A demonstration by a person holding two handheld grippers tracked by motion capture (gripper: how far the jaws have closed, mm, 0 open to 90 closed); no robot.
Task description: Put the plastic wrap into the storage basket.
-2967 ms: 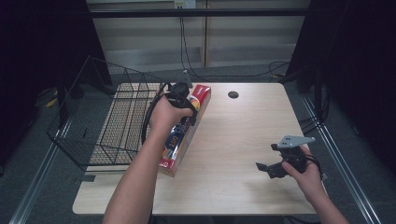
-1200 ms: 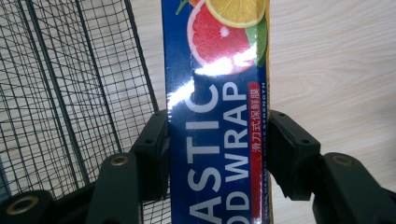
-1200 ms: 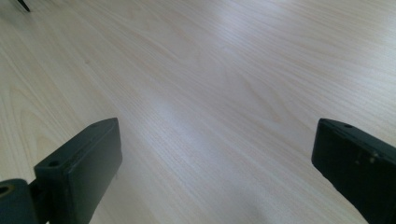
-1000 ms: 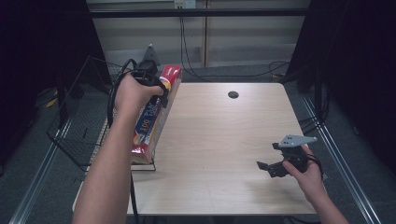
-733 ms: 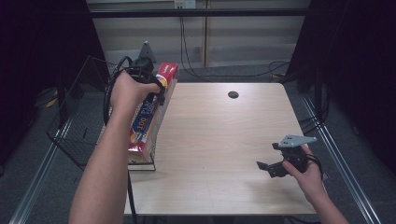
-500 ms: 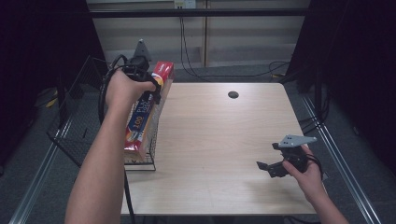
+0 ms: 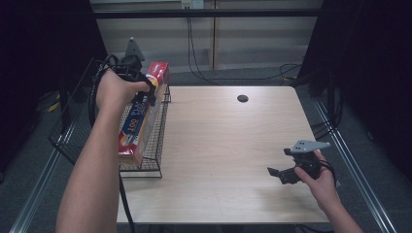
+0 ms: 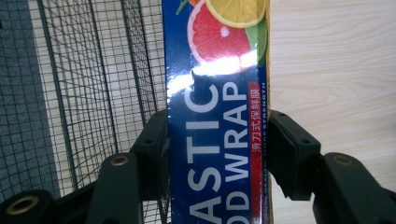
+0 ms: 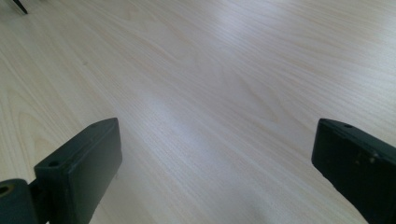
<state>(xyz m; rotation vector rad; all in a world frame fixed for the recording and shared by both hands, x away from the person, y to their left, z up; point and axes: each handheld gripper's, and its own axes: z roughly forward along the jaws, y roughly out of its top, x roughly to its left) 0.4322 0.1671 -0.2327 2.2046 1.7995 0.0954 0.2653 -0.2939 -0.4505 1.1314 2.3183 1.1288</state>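
A long plastic wrap box [image 7: 142, 115], blue with red ends and fruit pictures, hangs tilted over the right wall of the black wire basket [image 7: 156, 145]. My left gripper [image 7: 145, 90] is shut on the box near its upper end. In the left gripper view both black pads press the sides of the plastic wrap box [image 8: 217, 116], with my left gripper [image 8: 215, 149] around it and the basket mesh [image 8: 88, 84] behind at the left. My right gripper [image 7: 276, 174] rests low over the table at the front right, jaws wide apart, and in the right gripper view my right gripper [image 9: 215, 172] holds nothing.
The light wooden table [image 7: 228, 145] has a round cable hole [image 7: 242, 98] near its far edge. The wire basket stands off the table's left side. Cables run along the floor behind the table.
My left hand has carried the box further left and slightly up, from over the table's left edge to above the basket wall. The right gripper has stayed still.
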